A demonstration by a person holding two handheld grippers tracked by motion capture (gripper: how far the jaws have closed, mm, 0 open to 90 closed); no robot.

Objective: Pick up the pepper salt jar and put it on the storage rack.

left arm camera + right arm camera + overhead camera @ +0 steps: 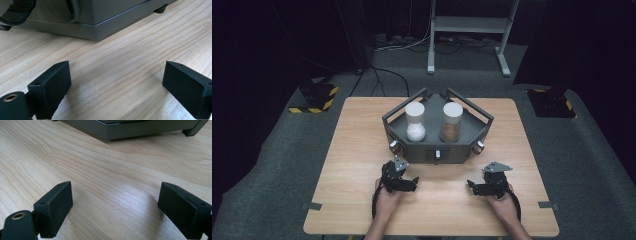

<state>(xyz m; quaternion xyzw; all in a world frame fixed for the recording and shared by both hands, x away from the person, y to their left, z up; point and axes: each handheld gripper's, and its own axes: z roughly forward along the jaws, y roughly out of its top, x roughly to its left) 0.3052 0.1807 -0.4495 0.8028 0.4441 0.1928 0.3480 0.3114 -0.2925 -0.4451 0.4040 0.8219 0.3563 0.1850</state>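
A dark grey angular stand sits at the middle of the wooden table. It holds two clear jars with white lids: one with white powder on the left, one with brown powder on the right. Small knobs stick out of its front. My left gripper rests near the table's front, left of centre, open with nothing between its jaws. My right gripper rests right of centre, also open and empty. The stand's base lies just beyond the left jaws and beyond the right jaws.
Bare wood lies between the two grippers and in front of the stand. Beyond the table stand a white frame's legs and cables on grey carpet. Yellow-black striped blocks sit on the floor at either side.
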